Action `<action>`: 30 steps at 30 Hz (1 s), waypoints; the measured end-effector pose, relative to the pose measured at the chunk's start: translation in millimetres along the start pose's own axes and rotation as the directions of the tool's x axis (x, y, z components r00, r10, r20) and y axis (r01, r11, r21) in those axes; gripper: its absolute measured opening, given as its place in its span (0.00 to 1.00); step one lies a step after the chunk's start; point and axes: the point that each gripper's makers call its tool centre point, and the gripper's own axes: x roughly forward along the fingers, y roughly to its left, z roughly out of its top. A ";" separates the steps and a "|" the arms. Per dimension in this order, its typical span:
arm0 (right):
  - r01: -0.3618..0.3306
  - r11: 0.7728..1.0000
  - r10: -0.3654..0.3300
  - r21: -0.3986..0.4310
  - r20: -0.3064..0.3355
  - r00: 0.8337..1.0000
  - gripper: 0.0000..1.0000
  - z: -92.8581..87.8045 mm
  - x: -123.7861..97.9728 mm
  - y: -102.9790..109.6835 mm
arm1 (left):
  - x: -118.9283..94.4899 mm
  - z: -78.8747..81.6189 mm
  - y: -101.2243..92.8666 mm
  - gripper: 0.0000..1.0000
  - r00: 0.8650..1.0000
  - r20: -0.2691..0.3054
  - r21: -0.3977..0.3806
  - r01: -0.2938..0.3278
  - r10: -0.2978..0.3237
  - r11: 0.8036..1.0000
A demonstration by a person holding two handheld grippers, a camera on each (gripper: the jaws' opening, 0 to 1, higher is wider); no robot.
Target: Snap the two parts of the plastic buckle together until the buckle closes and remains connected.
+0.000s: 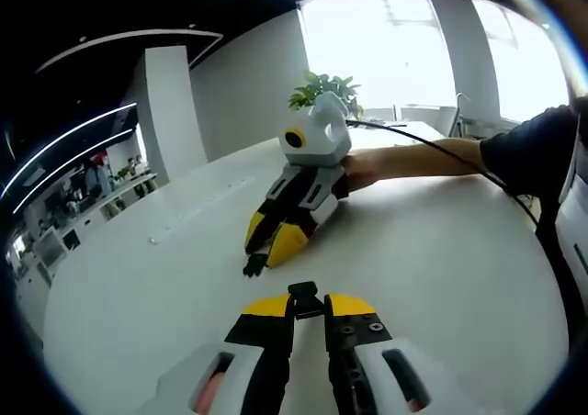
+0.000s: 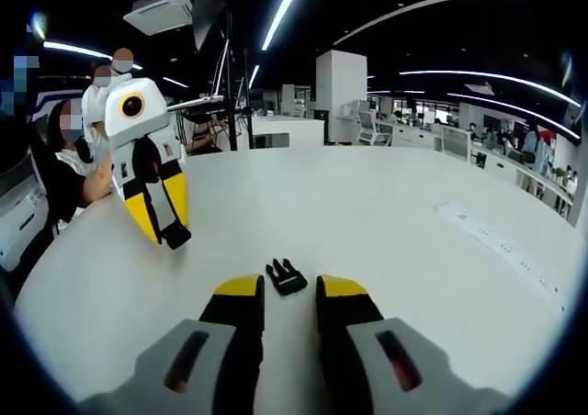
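Two black plastic buckle parts are apart. My left gripper (image 1: 308, 303) is shut on one part (image 1: 305, 296), which pokes out between its yellow tips. From the right gripper view, the left gripper (image 2: 170, 236) hangs tilted above the table with that part (image 2: 176, 238) at its tips. The other part (image 2: 286, 275), with prongs, lies on the white table (image 2: 386, 213) just ahead of my right gripper (image 2: 290, 291), whose jaws stand open and apart from it. In the left gripper view, the right gripper (image 1: 268, 252) points down at this part (image 1: 254, 266).
A person's arm (image 1: 413, 162) and a black cable (image 1: 432, 144) reach in from the right. A potted plant (image 1: 326, 89) stands at the table's far edge. People (image 2: 92, 103) are beyond the table's left edge. A pale strip (image 2: 496, 236) lies to the right.
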 end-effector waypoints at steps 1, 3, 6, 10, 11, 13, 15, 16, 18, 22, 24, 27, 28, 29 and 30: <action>-0.001 1.000 0.001 0.000 0.001 1.000 0.22 0.1 0.3 -0.2 | -0.2 0.1 -0.1 0.12 1.000 0.001 0.002 0.000 0.000 1.000; -0.004 1.000 0.004 -0.001 0.003 1.000 0.21 0.3 1.0 -0.6 | -0.3 0.4 0.4 0.12 1.000 0.000 0.005 -0.001 0.001 1.000; -0.008 1.000 0.008 0.000 0.004 1.000 0.20 0.7 1.9 -0.8 | -0.7 -0.3 0.3 0.12 1.000 0.000 0.002 -0.002 0.002 1.000; -0.010 1.000 0.010 -0.001 0.008 1.000 0.19 0.6 2.5 -0.3 | -0.6 -0.6 0.5 0.12 1.000 -0.001 0.001 -0.002 0.002 1.000; -0.011 1.000 0.011 0.001 0.008 1.000 0.18 0.6 2.5 -0.2 | -0.6 -0.6 0.2 0.12 1.000 -0.001 0.002 -0.001 0.001 1.000; -0.014 1.000 0.014 -0.002 0.008 1.000 0.17 0.3 2.5 0.6 | -0.7 -0.7 -0.7 0.12 1.000 0.000 0.003 0.000 0.000 1.000; -0.015 1.000 0.015 -0.001 0.009 1.000 0.17 0.2 2.4 1.2 | -1.0 -0.4 -1.2 0.12 1.000 0.001 0.004 0.000 0.000 1.000; -0.015 1.000 0.015 -0.001 0.009 1.000 0.16 0.2 2.3 1.4 | -1.0 -0.3 -1.4 0.12 1.000 0.002 0.004 0.000 0.000 1.000; -0.014 1.000 0.014 0.000 0.010 1.000 0.14 -0.2 2.2 3.4 | -1.4 -0.1 -1.6 0.12 1.000 0.004 0.004 -0.001 0.001 1.000; -0.015 1.000 0.015 0.002 0.013 1.000 0.14 -0.5 0.7 4.6 | -0.9 -0.4 -2.3 0.12 1.000 0.001 0.006 0.001 -0.001 1.000; -0.010 1.000 0.010 0.000 0.012 1.000 0.13 -1.0 0.1 5.8 | -0.3 -0.7 -3.2 0.12 1.000 0.000 0.007 0.004 -0.004 1.000; -0.004 1.000 0.004 -0.006 0.014 1.000 0.13 -1.1 -0.3 5.6 | 0.1 -1.4 -3.8 0.12 1.000 -0.003 0.008 0.004 -0.004 1.000; -0.002 1.000 0.002 -0.012 0.016 1.000 0.13 -1.1 -0.4 6.2 | 0.2 -1.5 -3.8 0.12 1.000 -0.003 0.009 0.004 -0.004 1.000; 0.000 1.000 0.000 -0.016 0.017 1.000 0.13 -1.1 -0.4 7.0 | 0.2 -1.4 -3.6 0.12 1.000 -0.003 0.007 0.005 -0.005 1.000; 0.004 1.000 -0.004 -0.021 0.017 1.000 0.13 -1.0 -0.5 7.5 | 0.2 -1.2 -3.2 0.12 1.000 -0.002 0.007 0.005 -0.005 1.000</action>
